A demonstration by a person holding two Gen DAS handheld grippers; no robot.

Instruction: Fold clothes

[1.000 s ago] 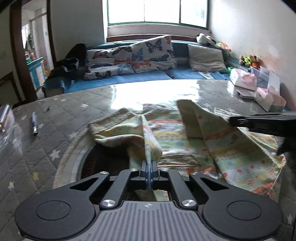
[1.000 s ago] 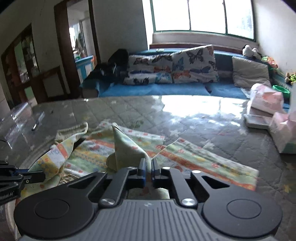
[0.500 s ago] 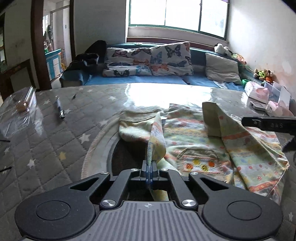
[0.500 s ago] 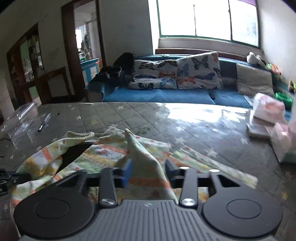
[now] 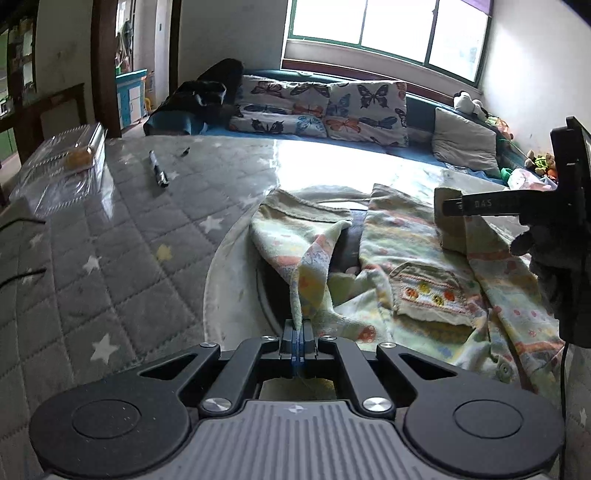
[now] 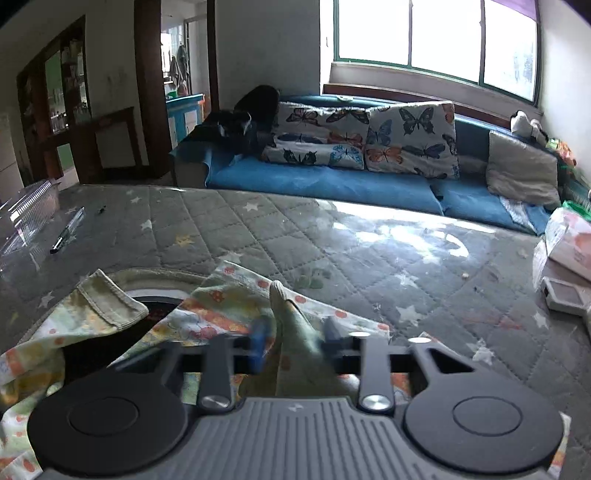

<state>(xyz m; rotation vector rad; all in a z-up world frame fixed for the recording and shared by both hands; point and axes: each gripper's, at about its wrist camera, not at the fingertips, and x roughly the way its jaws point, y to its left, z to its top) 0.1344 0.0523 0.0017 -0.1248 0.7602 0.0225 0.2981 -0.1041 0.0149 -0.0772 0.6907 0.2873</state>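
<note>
the soft, limp patterned garment (image 5: 424, 295) at centre frame sags from the left gripper (image 5: 297, 338), which pinches its hem, while the right gripper (image 6: 291, 345) closes, jaws apart, round a raised fold.

We see a grey quilted surface (image 6: 332, 243) with white stars, a pen (image 5: 158, 172) and a clear plastic box (image 5: 70, 155) at its left, and butterfly cushions (image 6: 369, 136) on a blue sofa (image 6: 325, 184) under a window (image 6: 436, 33).
</note>
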